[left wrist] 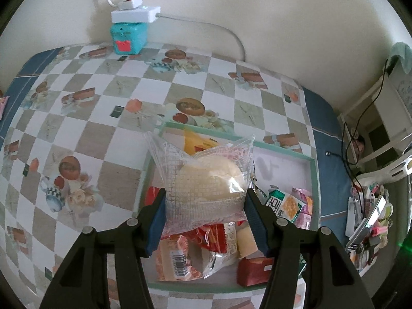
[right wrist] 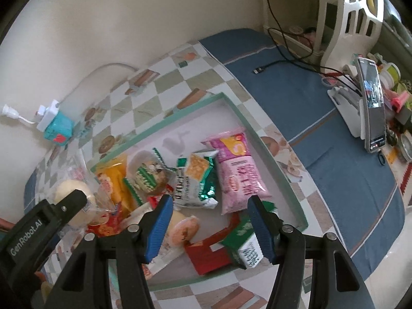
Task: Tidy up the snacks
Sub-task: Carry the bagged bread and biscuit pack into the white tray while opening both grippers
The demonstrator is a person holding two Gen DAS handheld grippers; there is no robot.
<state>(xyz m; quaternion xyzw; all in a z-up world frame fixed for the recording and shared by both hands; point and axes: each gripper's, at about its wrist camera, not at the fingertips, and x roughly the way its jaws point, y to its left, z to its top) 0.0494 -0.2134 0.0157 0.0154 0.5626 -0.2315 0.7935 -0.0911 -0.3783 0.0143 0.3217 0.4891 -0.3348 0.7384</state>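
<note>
Left wrist view: your left gripper (left wrist: 204,215) clamps a clear-bagged bun (left wrist: 206,177) by the bag's lower sides, so the soft bread isn't crushed. It hangs over the near-left part of the teal-rimmed tray (left wrist: 312,180), prob. about to go down with the rest. Below it lie red packets (left wrist: 219,237) w/ a barcoded wrapper. Right wrist view: your right gripper (right wrist: 208,221) is empty, jaws partly apart, hovering over the tray's near end beside a red box (right wrist: 206,257). Farther in sit a green cracker pack (right wrist: 195,180) and a pink pack (right wrist: 239,177), laid side by side. Far right, off the tray, a phone (right wrist: 373,103) stands on its holder.
</note>
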